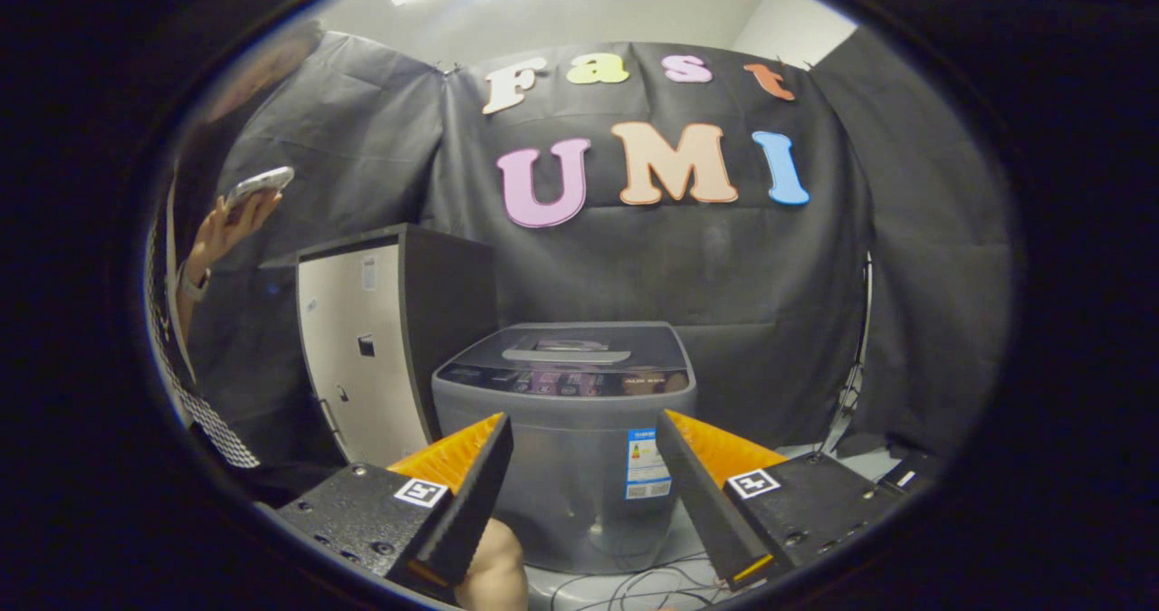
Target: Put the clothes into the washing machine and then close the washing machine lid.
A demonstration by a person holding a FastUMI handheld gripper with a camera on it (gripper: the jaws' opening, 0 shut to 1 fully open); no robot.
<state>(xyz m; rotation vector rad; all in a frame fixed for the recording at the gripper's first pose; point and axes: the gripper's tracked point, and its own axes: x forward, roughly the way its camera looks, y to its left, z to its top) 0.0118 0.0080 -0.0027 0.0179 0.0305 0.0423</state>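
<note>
Basically task looks not started or just finished, cannot tell which. Washing machine (563, 430) stands upright just ahead of gripper (584, 475), seen between fingers, its lid (566, 347) flat down, closed. No clothes visible anywhere; whether any sit inside cannot tell. Jaws spread wide, holding nothing. Dark cabinet (389, 339) beside machine, touching or nearly. Person's hand (226, 226) raised beyond cabinet holds phone (260, 183). Cables (634, 584) on floor below machine.

Black cloth (742, 267) drapes the far wall under a white ceiling (579, 4), with 1 dark, pale-sided cabinet (380, 339) standing at the left.
</note>
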